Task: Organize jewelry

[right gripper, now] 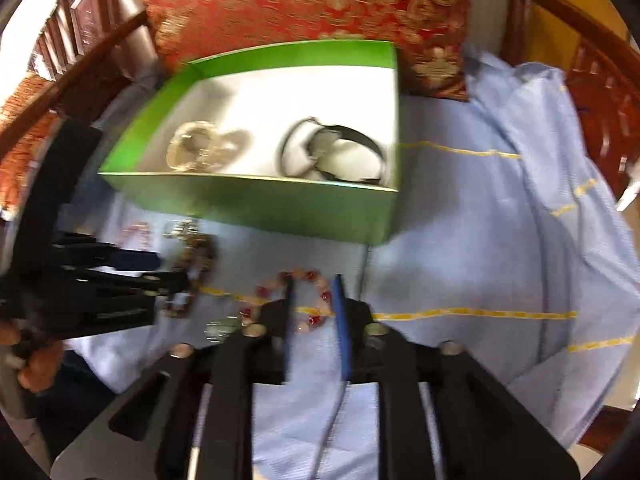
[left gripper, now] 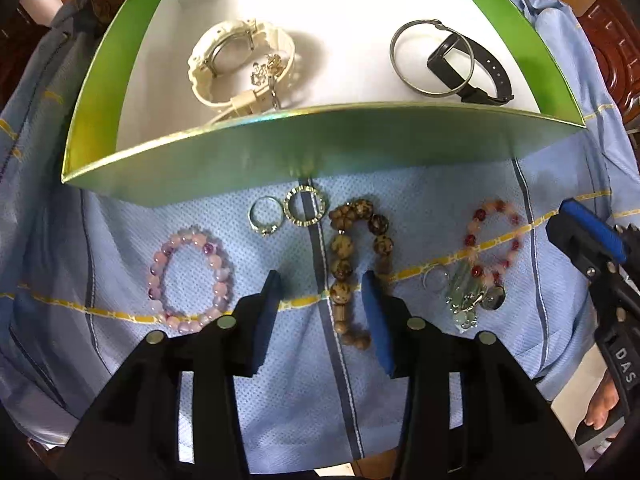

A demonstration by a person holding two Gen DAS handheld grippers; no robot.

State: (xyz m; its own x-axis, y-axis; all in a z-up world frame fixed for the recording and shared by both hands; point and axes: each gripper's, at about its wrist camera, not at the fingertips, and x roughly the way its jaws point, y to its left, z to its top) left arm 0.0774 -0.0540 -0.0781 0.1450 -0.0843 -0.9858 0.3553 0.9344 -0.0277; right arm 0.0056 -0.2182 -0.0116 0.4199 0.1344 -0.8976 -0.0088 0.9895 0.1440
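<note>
A green box (left gripper: 240, 160) holds a white watch (left gripper: 240, 64), a metal bangle (left gripper: 432, 60) and a black watch (left gripper: 484, 68). On the blue cloth in front lie a pink bead bracelet (left gripper: 190, 280), two rings (left gripper: 266, 220) (left gripper: 305, 210), a brown bead string (left gripper: 348, 264), a red-and-peach bead bracelet (left gripper: 494, 240) and a green charm cluster (left gripper: 468, 300). My left gripper (left gripper: 322, 280) is open, its fingers either side of the brown beads. My right gripper (right gripper: 314, 284) is open over the red-and-peach bracelet (right gripper: 308, 316); it also shows in the left wrist view (left gripper: 592, 236).
The cloth (right gripper: 480, 240) drapes over a wooden chair seat. A red patterned cushion (right gripper: 312, 4) stands behind the box (right gripper: 280, 208). Wooden armrests (right gripper: 600, 92) curve along both sides. The right wrist view is motion-blurred.
</note>
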